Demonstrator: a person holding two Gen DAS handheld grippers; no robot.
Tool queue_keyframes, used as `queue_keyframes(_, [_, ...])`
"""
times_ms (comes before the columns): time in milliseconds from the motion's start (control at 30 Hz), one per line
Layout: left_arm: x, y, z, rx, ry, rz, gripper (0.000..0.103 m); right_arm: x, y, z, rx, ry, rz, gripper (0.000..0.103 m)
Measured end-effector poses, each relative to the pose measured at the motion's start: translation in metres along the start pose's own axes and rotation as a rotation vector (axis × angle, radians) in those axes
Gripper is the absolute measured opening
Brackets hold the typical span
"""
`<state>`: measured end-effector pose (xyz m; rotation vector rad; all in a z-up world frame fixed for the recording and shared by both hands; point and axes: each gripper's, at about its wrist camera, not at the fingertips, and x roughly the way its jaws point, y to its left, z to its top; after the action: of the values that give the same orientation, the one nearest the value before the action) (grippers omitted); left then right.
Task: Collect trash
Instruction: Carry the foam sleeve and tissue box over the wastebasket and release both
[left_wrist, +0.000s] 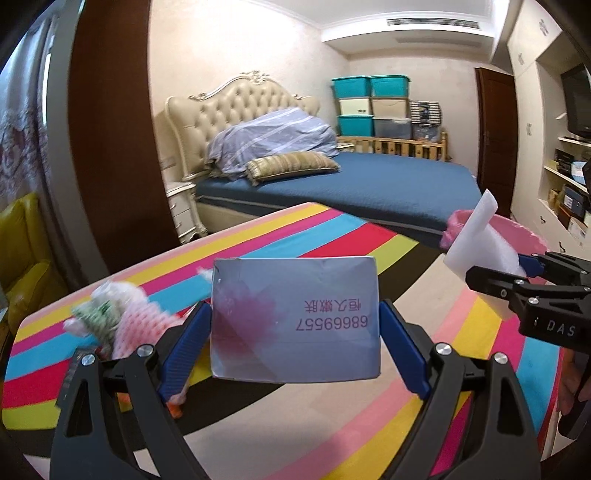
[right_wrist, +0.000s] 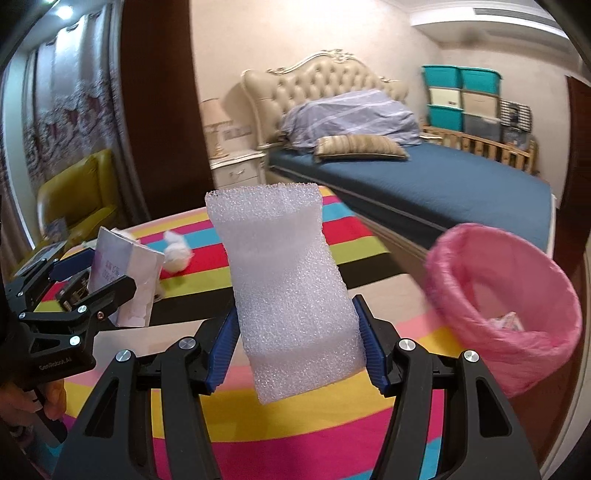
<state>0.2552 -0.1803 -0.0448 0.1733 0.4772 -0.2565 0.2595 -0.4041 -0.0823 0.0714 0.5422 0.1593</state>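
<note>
My left gripper (left_wrist: 294, 332) is shut on a grey-blue cardboard box (left_wrist: 295, 317) with a pink flower print, held above the striped table (left_wrist: 295, 229). My right gripper (right_wrist: 295, 332) is shut on a white foam block (right_wrist: 288, 280), held upright above the table. A bin lined with a pink bag (right_wrist: 506, 295) stands to the right of the foam; some scraps lie inside. The left gripper and box also show in the right wrist view (right_wrist: 122, 273). The foam shows at the right of the left wrist view (left_wrist: 476, 236). Pink foam netting and a crumpled wrapper (left_wrist: 118, 317) lie on the table at left.
A white crumpled tissue (right_wrist: 177, 254) lies on the table's far side. Beyond the table are a bed (left_wrist: 351, 184), a nightstand (right_wrist: 240, 170), a yellow armchair (right_wrist: 77, 192) and stacked storage boxes (left_wrist: 373, 107). Shelves (left_wrist: 565, 184) line the right wall.
</note>
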Motion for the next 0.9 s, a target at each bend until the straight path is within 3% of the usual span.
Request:
queue_keyframes(400, [0.035, -0.067, 0.033, 0.07, -0.04, -0.159, 0.087, -0.018, -0.069, -0.001, 0.084, -0.036, -0.14, 0.057])
queue_keyframes(900, [0.104, -0.163, 0.087, 0.113, -0.03, -0.432, 0.087, -0.042, -0.185, 0.009, 0.188, -0.103, -0.319, 0.058])
